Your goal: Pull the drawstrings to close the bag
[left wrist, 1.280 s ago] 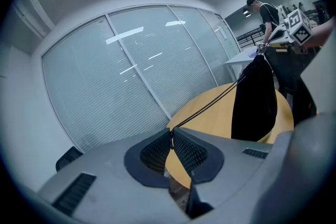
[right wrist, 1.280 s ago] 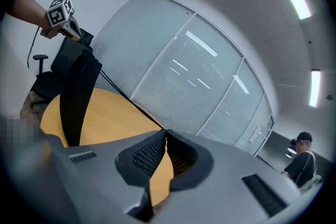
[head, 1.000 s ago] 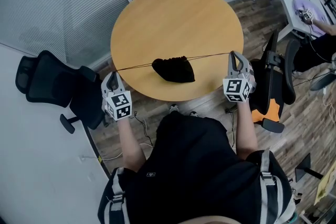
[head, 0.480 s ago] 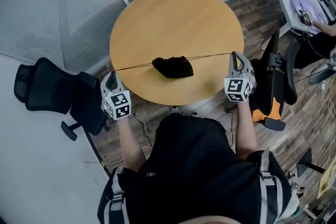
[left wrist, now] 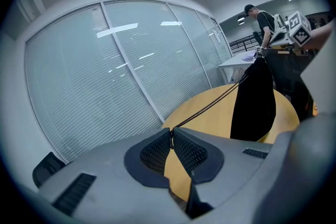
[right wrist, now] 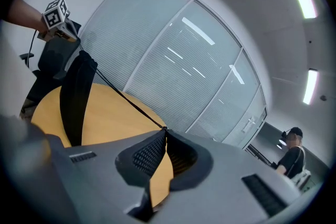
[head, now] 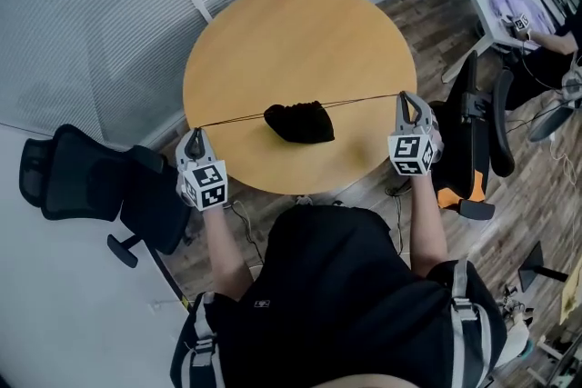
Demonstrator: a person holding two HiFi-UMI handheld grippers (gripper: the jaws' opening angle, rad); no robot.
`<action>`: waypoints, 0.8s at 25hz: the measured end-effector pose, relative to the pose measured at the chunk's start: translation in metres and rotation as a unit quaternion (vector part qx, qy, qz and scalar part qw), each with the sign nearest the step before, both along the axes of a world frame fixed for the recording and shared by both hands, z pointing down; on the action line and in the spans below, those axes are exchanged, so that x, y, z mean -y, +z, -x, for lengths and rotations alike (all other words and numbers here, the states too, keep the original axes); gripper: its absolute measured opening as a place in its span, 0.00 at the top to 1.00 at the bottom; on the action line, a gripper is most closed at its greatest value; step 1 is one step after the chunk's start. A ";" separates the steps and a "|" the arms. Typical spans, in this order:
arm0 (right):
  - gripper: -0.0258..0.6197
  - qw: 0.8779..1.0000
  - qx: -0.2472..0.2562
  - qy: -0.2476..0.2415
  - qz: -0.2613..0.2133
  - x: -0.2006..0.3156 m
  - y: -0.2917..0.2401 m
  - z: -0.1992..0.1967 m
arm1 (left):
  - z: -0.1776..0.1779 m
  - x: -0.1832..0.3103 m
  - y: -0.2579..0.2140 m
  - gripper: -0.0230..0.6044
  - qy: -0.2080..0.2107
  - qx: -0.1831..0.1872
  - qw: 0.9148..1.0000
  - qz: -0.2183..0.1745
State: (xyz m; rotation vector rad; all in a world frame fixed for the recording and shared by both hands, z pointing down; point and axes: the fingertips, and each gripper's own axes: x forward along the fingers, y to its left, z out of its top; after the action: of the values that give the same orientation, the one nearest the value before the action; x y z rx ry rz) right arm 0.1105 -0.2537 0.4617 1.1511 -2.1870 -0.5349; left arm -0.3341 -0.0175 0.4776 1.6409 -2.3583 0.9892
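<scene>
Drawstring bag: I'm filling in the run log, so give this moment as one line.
left gripper: shut on left drawstring | right gripper: shut on right drawstring | tension: both taut | bag: bunched, between grippers over table

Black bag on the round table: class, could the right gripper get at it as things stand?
Probably not yet. The table between the right gripper and the black bag is bare, but its fingers are shut on the taut drawstring, so it would have to let go first.
</scene>
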 end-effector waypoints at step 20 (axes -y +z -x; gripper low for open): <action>0.86 0.998 -0.036 0.061 -0.001 0.033 0.010 0.026 | 0.043 0.068 0.027 0.92 0.095 -0.014 0.995 0.008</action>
State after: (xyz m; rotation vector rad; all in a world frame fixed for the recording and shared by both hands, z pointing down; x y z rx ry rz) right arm 0.0845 -0.2865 0.4713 1.2381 -2.0419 -0.5186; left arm -0.3769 -0.0855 0.5045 1.8891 -2.2021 1.0055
